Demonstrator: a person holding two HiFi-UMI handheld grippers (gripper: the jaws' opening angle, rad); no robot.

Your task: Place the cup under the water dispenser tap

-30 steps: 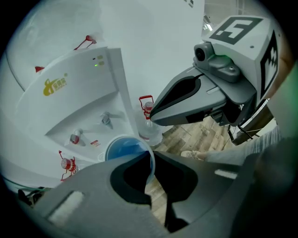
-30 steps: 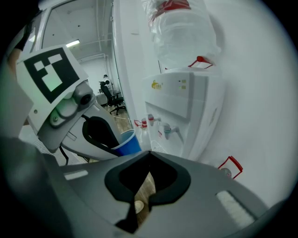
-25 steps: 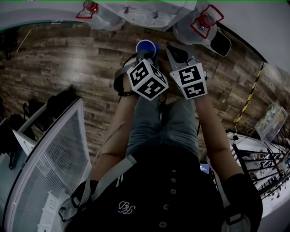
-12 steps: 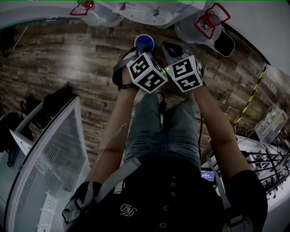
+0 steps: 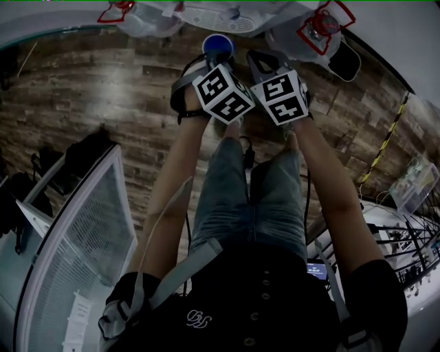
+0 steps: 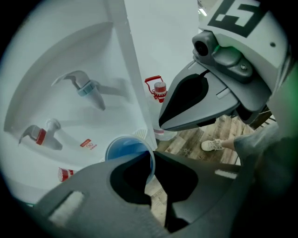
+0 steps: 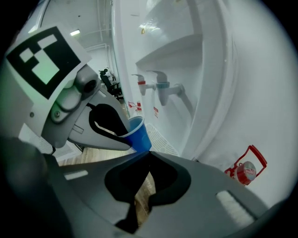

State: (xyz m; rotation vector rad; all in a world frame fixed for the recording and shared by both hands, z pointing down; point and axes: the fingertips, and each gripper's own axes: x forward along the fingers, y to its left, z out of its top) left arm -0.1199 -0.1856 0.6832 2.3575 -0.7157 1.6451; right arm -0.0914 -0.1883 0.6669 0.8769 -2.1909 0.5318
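Observation:
A blue cup (image 5: 218, 47) hangs in front of the white water dispenser (image 5: 227, 14). My left gripper (image 5: 218, 60) is shut on its rim. In the left gripper view the cup (image 6: 125, 149) sits below and to the right of the blue tap (image 6: 87, 89) and the red tap (image 6: 41, 135), over the recess floor. In the right gripper view the cup (image 7: 139, 135) hangs beside the drip grille (image 7: 162, 140), lower than the taps (image 7: 160, 89). My right gripper (image 7: 148, 154) is shut on nothing, close to the right of the left gripper (image 7: 104, 122).
Water jugs with red caps stand beside the dispenser, one to the right (image 5: 320, 27) and one to the left (image 5: 118, 9). A white mesh panel (image 5: 75, 240) is at the left, yellow-black tape (image 5: 385, 137) and a rack (image 5: 405, 247) at the right. The person's legs (image 5: 251, 199) stand on wooden floor.
Both grippers and the blue cup have sunk and moved closer to the dispenser. The grip on the cup is the same.

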